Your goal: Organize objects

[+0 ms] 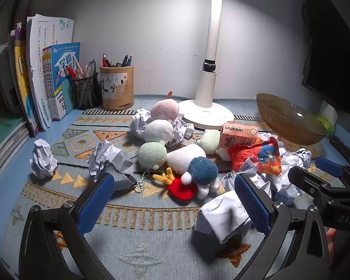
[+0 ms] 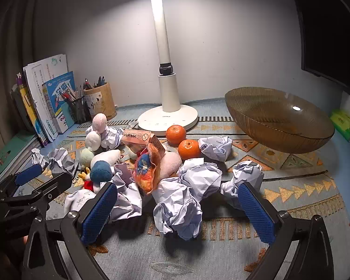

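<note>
Sorting hasn't started: both tools are released, jaws wide, nothing between the pads.

Step in hand, my read: pick one class of clutter and clear it first. Paper balls sit nearest both tools and bury the rest, so they should go first.

- Ribbed amber glass bowl [image 2: 277,119] at 2 o'clock in the right wrist view: empty, tilted, likely home for the fruit.
- Patterned blue-grey woven mat [image 2: 303,186] carries the whole pile, which sits around its middle.
- Crumpled white paper ball [image 2: 178,207] lies just ahead of the right gripper [image 2: 177,207], roughly centred between its jaws. Close gently; it'll crush, not slip.
- Folded white paper wad [image 1: 221,217] at 5 o'clock in the left wrist view touches the inside of the left gripper [image 1: 175,200]'s right finger, so shift right to centre it.
- Round pastel plush toys [image 1: 161,126] are stacked at 12 o'clock; soft, so pinch the body.
- Two orange mandarins [image 2: 176,135] sit touching, at 12 o'clock: they roll, so grip them across the widest part.
</note>
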Demonstrator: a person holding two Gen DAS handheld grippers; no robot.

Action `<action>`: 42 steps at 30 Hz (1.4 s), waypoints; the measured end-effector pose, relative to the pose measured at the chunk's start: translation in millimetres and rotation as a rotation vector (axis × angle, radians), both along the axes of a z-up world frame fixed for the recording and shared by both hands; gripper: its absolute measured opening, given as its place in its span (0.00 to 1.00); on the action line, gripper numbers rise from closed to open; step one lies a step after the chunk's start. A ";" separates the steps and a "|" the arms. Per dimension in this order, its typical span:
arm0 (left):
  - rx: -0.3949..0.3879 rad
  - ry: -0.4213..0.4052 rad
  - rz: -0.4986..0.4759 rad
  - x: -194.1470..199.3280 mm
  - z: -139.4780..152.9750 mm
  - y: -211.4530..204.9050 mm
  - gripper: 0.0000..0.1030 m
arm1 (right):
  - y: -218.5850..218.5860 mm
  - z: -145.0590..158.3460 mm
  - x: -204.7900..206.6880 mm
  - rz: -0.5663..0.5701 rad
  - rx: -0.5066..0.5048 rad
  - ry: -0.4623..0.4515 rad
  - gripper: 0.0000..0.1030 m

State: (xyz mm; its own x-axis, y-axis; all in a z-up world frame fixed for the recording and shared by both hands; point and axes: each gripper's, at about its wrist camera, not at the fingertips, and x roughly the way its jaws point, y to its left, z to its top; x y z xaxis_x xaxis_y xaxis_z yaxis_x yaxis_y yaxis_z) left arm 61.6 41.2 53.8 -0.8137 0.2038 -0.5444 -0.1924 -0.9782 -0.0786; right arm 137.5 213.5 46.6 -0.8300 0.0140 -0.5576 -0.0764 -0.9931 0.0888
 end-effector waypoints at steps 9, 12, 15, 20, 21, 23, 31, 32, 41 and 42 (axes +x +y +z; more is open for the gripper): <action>-0.001 -0.008 -0.001 -1.6 -0.5 0.3 1.00 | -5.1 2.2 2.7 0.007 0.017 0.016 1.00; -0.003 -0.011 0.002 -2.4 -0.7 0.2 1.00 | -5.7 2.0 2.1 0.009 0.024 0.015 1.00; 0.001 -0.013 0.003 -2.6 -1.3 -0.6 0.99 | -8.2 2.0 2.2 0.009 0.033 0.014 1.00; -0.001 -0.013 0.003 -2.3 -1.4 -0.5 1.00 | -9.2 1.6 1.2 0.008 0.039 0.009 1.00; -0.001 -0.012 0.001 -2.1 -1.2 -0.7 1.00 | -9.3 1.5 1.3 0.008 0.039 0.009 1.00; 0.000 -0.012 0.000 -1.8 -1.3 -0.7 1.00 | -9.7 1.8 1.3 0.010 0.039 0.010 1.00; 0.048 -0.020 -0.054 3.8 2.2 -5.5 0.99 | 12.3 12.5 23.4 -0.057 -0.009 0.085 1.00; 0.077 -0.012 -0.092 10.7 3.3 -7.2 0.99 | 21.0 12.1 27.5 -0.044 -0.044 0.072 1.00; -0.054 -0.166 -0.233 18.0 -11.1 38.7 0.99 | 30.4 -0.9 25.0 0.058 -0.127 -0.135 0.85; -0.050 -0.173 -0.247 16.2 -11.8 39.5 0.99 | 28.4 -3.7 20.1 0.064 -0.138 -0.156 0.82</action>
State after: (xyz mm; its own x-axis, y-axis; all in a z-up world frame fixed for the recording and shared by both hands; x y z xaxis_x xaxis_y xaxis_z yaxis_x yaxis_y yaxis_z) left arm 77.8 80.7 42.0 -0.6368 0.3535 -0.6852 -0.4129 -0.9069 -0.0841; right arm 157.6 241.9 42.9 -0.7302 -0.1218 -0.6722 -0.0366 -0.9756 0.2165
